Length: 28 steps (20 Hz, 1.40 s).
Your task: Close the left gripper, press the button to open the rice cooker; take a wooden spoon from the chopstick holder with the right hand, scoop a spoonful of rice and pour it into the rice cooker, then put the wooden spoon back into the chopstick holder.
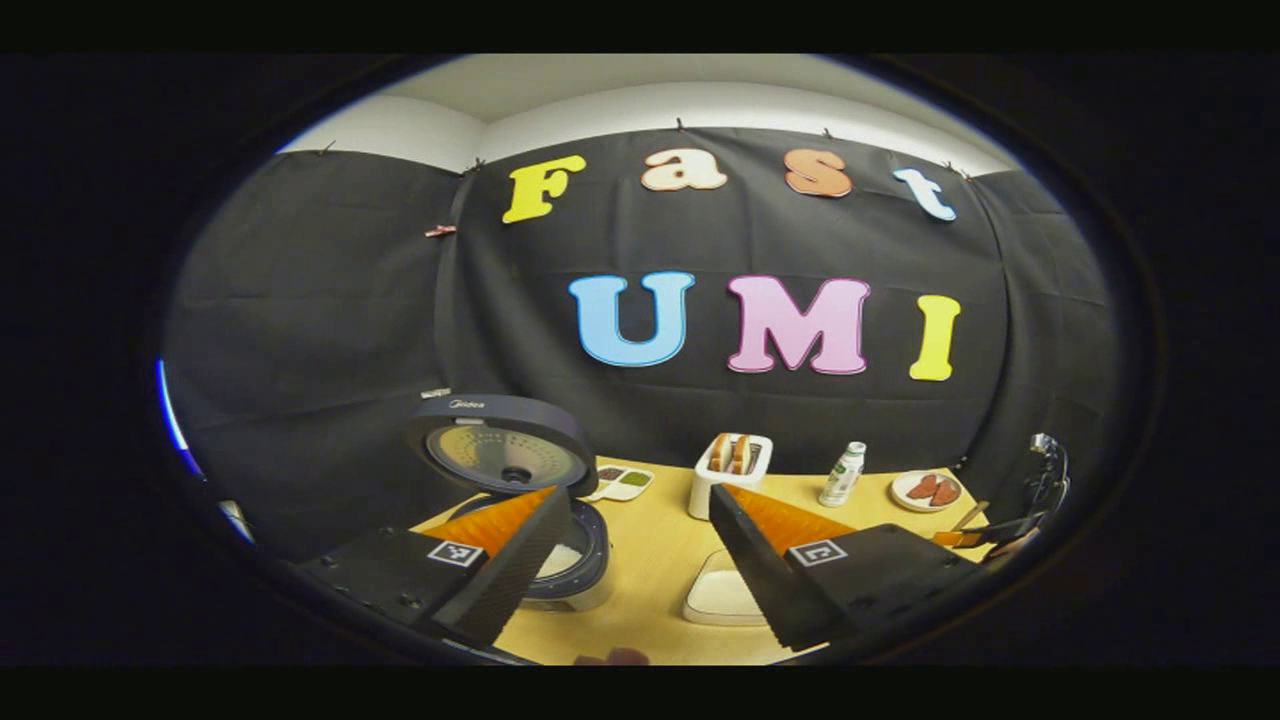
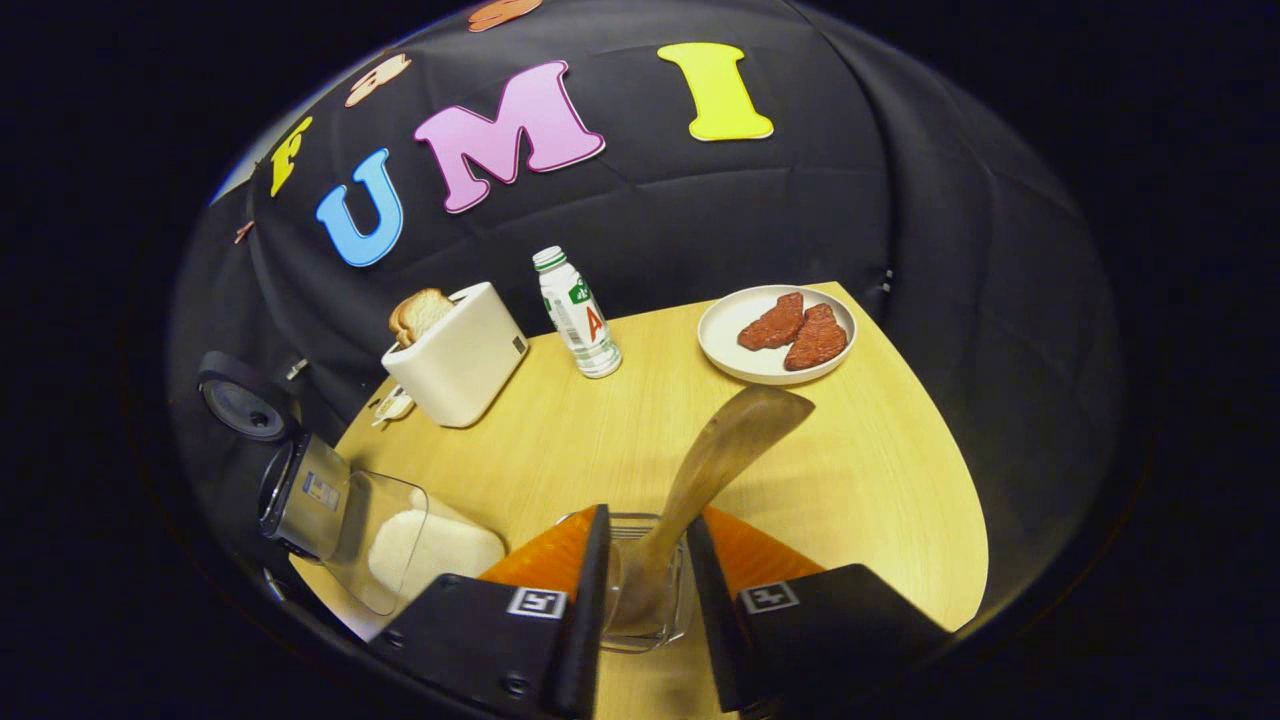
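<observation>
A staged kitchen booth: black cloth wall [image 1: 330,330] ahead, wooden table [image 2: 850,470] beneath with toaster [image 2: 460,360], rice cooker [image 1: 530,500], milk bottle [image 2: 578,315].

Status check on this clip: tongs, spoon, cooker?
Left tongs open, hovering by rice cooker, lid up. Right tongs straddle wooden spoon standing in clear chopstick holder; grip unconfirmed. Nothing blocking.

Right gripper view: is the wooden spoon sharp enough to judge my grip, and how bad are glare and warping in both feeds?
Right gripper view: wooden spoon is sharp, its handle standing in the clear holder between the fingers; table edge bows strongly. Left gripper view: the open rice cooker lid catches a mild sheen; the wall curves at the rim, no blur.
</observation>
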Each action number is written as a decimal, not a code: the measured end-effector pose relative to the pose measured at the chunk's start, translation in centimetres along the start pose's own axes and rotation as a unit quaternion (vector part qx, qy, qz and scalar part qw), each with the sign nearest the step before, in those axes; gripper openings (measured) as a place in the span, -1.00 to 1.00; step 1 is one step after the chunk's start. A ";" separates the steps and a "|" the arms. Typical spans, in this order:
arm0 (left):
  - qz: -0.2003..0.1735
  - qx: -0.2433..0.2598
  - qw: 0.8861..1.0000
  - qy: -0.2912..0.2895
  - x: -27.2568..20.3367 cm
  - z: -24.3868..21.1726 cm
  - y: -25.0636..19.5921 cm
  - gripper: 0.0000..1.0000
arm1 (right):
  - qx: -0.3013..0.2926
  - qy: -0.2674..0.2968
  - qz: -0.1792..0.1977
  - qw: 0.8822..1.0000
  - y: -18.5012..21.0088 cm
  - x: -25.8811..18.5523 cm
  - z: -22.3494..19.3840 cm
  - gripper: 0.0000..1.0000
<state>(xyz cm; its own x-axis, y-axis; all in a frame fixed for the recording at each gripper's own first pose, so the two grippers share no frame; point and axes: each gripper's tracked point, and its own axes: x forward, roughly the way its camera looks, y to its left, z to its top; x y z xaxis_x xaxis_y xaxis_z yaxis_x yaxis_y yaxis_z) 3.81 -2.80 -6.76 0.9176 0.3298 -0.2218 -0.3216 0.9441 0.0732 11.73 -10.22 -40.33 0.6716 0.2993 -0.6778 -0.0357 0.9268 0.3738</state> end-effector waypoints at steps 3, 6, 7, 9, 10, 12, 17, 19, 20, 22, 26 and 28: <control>0.015 0.004 1.000 0.001 -0.7 0.1 0.1 0.90 | 0.023 0.001 0.016 1.000 0.0 -0.4 0.3 -0.53; 0.027 0.006 1.000 -0.001 -1.3 0.2 0.1 0.90 | 0.044 -0.007 0.043 0.998 0.6 0.1 0.8 -0.71; 0.028 0.006 1.000 -0.001 -1.5 0.3 0.1 0.96 | 0.036 -0.011 0.045 0.998 0.8 0.2 0.8 -0.76; 0.025 0.006 1.000 0.001 -1.3 0.2 0.2 0.90 | 0.016 -0.021 0.052 0.998 1.3 -0.3 1.2 -0.86; 0.023 0.005 1.000 0.001 -1.2 0.1 0.2 0.90 | 0.012 -0.031 0.051 0.998 1.5 -0.8 1.8 -0.86; 0.016 0.002 1.000 -0.002 -0.6 0.3 0.6 0.84 | 0.019 -0.055 0.045 0.997 1.6 -1.6 3.2 -0.87; -0.011 -0.005 1.000 -0.004 1.2 0.3 2.1 0.84 | 0.026 -0.085 0.022 0.996 2.0 -3.7 4.9 -0.87; -0.020 -0.005 1.000 -0.008 1.6 0.5 3.1 0.90 | 0.021 -0.102 0.010 0.994 2.5 -4.8 5.9 -0.87; -0.025 -0.005 1.000 -0.009 1.8 0.5 3.6 0.90 | 0.019 -0.111 0.005 0.994 3.0 -5.5 6.5 -0.87; -0.035 -0.006 0.999 -0.010 2.4 0.4 4.6 0.90 | 0.014 -0.131 0.000 0.991 4.4 -6.8 7.8 -0.87; -0.049 -0.017 0.999 -0.010 3.4 0.1 6.7 0.84 | 0.009 -0.162 0.014 0.987 9.3 -9.3 9.8 -0.87; -0.053 -0.017 0.998 -0.011 3.8 0.0 7.8 0.90 | 0.000 -0.170 0.026 0.985 12.2 -10.1 10.1 -0.87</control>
<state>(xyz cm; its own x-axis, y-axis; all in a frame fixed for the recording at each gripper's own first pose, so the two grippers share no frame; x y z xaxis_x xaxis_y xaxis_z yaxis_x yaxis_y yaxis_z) 4.79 5.81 -7.02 0.9519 0.2278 -0.2049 -0.2290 0.9732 0.0181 12.01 -4.23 -22.52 0.8781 0.2529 -0.4062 -0.0770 0.9125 0.4017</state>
